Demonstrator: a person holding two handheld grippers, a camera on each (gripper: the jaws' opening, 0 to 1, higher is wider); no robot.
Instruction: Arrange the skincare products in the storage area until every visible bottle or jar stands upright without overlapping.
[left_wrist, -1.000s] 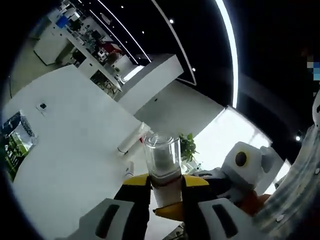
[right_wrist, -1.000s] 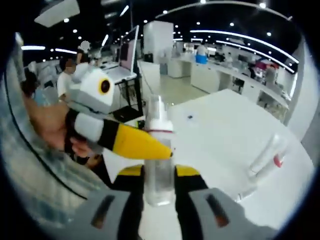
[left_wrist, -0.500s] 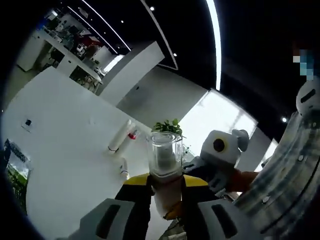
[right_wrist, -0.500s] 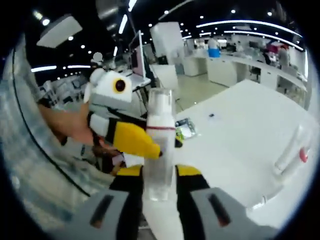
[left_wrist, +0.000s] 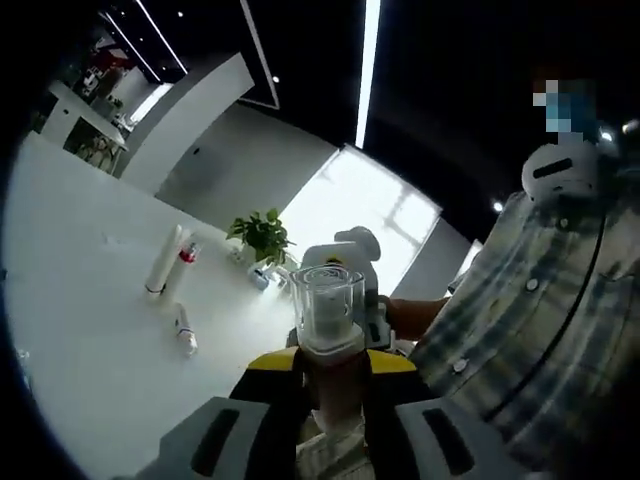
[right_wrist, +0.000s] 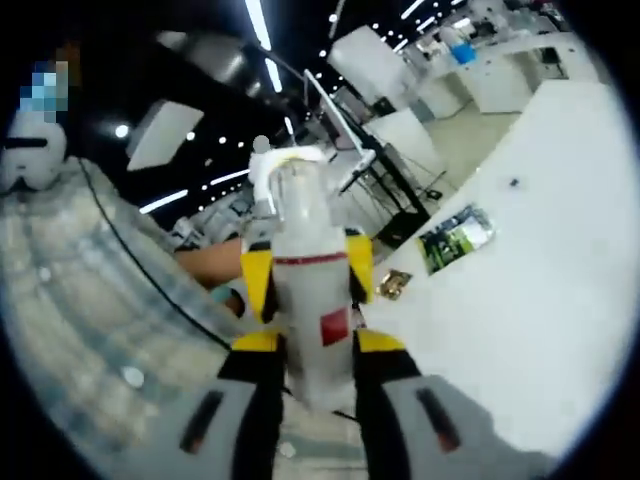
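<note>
While both of our tools meet on one item, we see the bottle held up off the white table, pinched from two ends. In the left gripper view, the left gripper is clamped on the bottle's body just below its clear cap, which points away from the camera. Right behind the bottle sits the right gripper, white and rounded, with a hand gripping it, so it blocks much of what lies past. In the right gripper view, the right gripper grips the same bottle near its base, where a red square label shows, and the left gripper's yellow jaws flank the bottle higher up.

Well apart on the table lie two tubes side by side, one with a red band, and a smaller tube nearer us. A potted plant stands beyond them. A green packet lies flat near the table edge. A plaid shirt fills the side.
</note>
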